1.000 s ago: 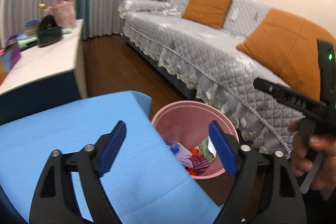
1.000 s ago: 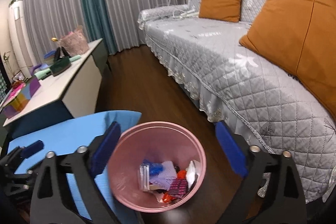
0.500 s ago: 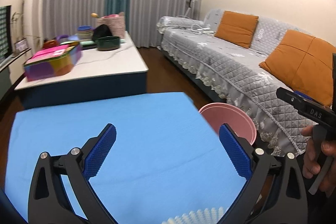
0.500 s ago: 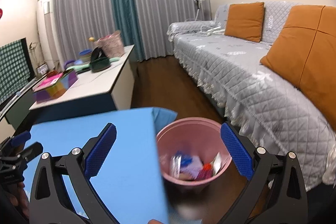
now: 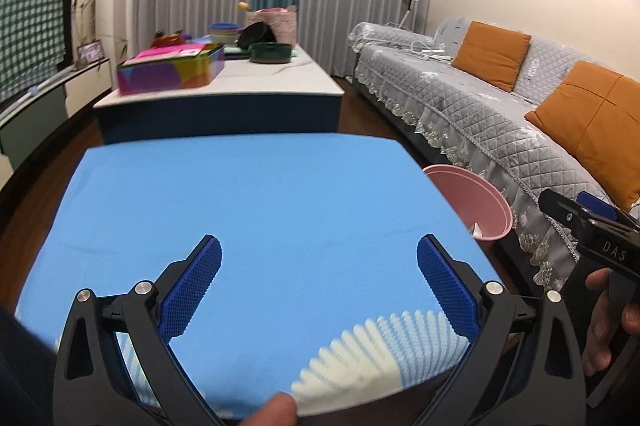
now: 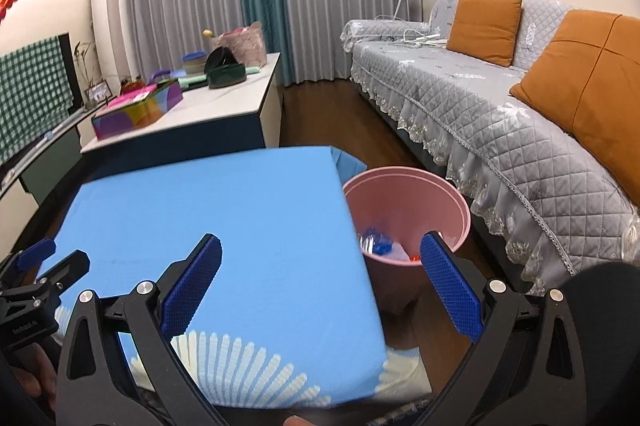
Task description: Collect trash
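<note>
Beside the blue table, off its right edge, we see the pink bin on the floor with trash already in it. Our right gripper hangs nearer to it; our left gripper sits over the tabletop. Both are spread wide and pinch nothing, and we spot no loose trash on the table from either view.

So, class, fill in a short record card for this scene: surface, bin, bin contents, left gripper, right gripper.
surface: blue cloth-covered table, no loose trash visible on it
bin: pink bin on the floor, between the table and the grey sofa
bin contents: mixed trash, blue and red pieces
left gripper: open, nothing between the pads
right gripper: open, nothing held
</note>
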`<state>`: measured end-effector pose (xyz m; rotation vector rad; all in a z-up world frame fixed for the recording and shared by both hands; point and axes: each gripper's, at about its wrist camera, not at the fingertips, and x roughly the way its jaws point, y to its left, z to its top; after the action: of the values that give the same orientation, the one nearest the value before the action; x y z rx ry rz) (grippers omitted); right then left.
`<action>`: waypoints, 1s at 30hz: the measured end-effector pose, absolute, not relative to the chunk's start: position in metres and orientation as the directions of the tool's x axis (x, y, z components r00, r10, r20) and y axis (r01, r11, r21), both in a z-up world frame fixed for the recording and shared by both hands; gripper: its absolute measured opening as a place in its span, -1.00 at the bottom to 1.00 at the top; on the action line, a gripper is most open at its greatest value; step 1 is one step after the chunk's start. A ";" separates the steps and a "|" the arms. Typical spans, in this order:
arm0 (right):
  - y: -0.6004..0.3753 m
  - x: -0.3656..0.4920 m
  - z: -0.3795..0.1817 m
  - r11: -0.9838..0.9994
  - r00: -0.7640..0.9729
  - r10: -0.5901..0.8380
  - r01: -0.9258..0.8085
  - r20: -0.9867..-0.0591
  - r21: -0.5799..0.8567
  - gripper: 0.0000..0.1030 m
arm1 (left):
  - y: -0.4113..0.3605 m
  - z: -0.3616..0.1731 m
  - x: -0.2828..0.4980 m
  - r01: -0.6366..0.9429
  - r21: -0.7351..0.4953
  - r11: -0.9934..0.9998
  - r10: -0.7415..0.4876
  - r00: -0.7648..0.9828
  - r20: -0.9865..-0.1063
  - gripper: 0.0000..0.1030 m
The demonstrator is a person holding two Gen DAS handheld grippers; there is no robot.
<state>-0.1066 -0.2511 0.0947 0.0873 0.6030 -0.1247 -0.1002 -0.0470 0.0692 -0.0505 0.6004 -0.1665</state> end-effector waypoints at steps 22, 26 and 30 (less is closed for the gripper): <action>-0.227 -0.105 0.083 0.993 0.810 -0.109 0.120 -0.576 -0.020 0.90 | -0.037 0.064 -0.109 0.075 -0.077 0.994 -0.105 0.830 -0.548 0.85; -0.229 -0.105 0.082 0.992 0.810 -0.111 0.126 -0.576 -0.014 0.90 | -0.035 0.064 -0.109 0.067 -0.080 0.995 -0.100 0.831 -0.547 0.85; -0.230 -0.105 0.081 0.991 0.808 -0.113 0.130 -0.579 -0.012 0.90 | -0.035 0.062 -0.108 0.061 -0.085 0.995 -0.098 0.826 -0.555 0.85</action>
<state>-0.1054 -0.2305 0.0813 0.0286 0.6169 -0.1296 -0.1081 -0.0350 0.0625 -0.0643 0.5927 -0.0846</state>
